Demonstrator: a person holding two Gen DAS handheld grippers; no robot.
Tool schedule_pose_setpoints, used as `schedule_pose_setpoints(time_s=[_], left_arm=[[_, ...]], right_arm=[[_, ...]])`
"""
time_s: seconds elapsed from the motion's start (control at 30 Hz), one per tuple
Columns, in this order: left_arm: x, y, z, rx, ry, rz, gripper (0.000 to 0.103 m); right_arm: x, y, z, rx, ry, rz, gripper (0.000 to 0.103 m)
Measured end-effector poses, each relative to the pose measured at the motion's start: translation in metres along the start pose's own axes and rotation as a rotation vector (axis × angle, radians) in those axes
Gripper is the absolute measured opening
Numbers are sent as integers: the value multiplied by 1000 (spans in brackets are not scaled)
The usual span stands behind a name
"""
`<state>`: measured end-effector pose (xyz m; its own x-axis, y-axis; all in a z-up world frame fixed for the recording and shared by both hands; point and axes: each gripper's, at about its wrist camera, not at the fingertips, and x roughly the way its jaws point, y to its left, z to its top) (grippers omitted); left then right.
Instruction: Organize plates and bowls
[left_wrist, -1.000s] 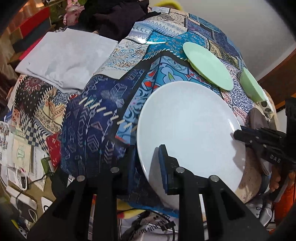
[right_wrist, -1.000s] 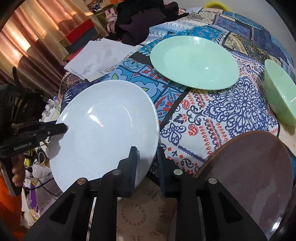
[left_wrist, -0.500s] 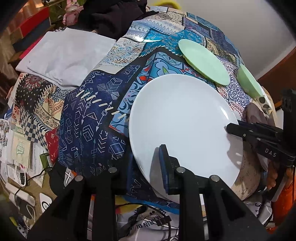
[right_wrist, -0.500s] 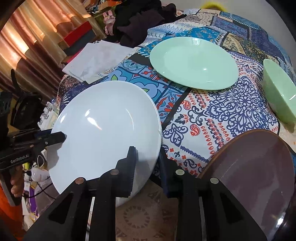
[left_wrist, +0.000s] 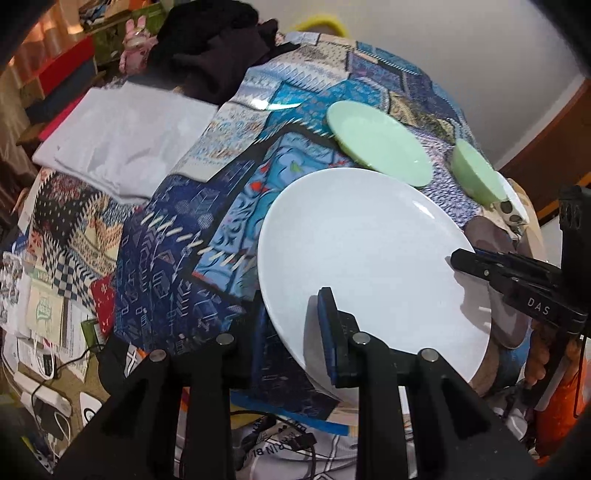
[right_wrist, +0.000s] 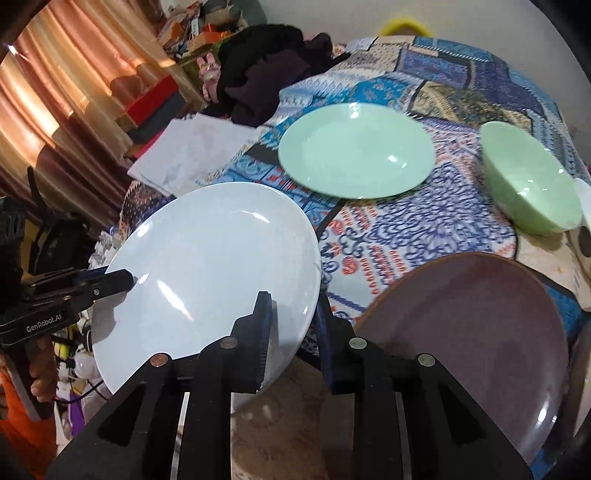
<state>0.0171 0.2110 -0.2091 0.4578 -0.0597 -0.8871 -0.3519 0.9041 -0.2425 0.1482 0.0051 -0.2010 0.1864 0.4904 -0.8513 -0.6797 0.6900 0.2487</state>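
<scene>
Fingers (left_wrist: 327, 325): both pairs clamp white plate (left_wrist: 369, 258) rim | opposite edges

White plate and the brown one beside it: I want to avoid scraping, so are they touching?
Cannot tell. In the right wrist view the white plate and brown plate sit either side of the right gripper, which hides any gap.

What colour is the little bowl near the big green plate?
The bowl is pale mint green, clearest in the right wrist view.

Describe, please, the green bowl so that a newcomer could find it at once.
Start at the patchwork cloth that covers the table, then find the flat green plate lying on it. The green bowl stands just right of that plate, apart from it. It shares the plate's pale green but is deep, with high walls.
</scene>
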Motion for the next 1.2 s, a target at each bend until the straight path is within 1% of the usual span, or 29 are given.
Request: schedule_pose_setpoints(time_s=[0.3, 0.53, 0.83, 0.97, 1.2], left_arm=[[-17, -40, 13, 72, -58, -33, 25], [-24, -73, 16, 126, -80, -65, 25], [-19, -109, 15, 187, -58, -106, 25], [-14, -122, 11, 213, -43, -121, 25], [-2, -139, 4, 244, -4, -126, 25]], right_arm=[[-43, -21, -7, 48, -94, -30, 21], [-68, -38, -18, 78, -137, -63, 21], [-90, -59, -40, 127, -160, -104, 21], [-92, -69, -50, 155, -158, -108, 21], [-93, -83, -66, 193, -146, -113, 21]])
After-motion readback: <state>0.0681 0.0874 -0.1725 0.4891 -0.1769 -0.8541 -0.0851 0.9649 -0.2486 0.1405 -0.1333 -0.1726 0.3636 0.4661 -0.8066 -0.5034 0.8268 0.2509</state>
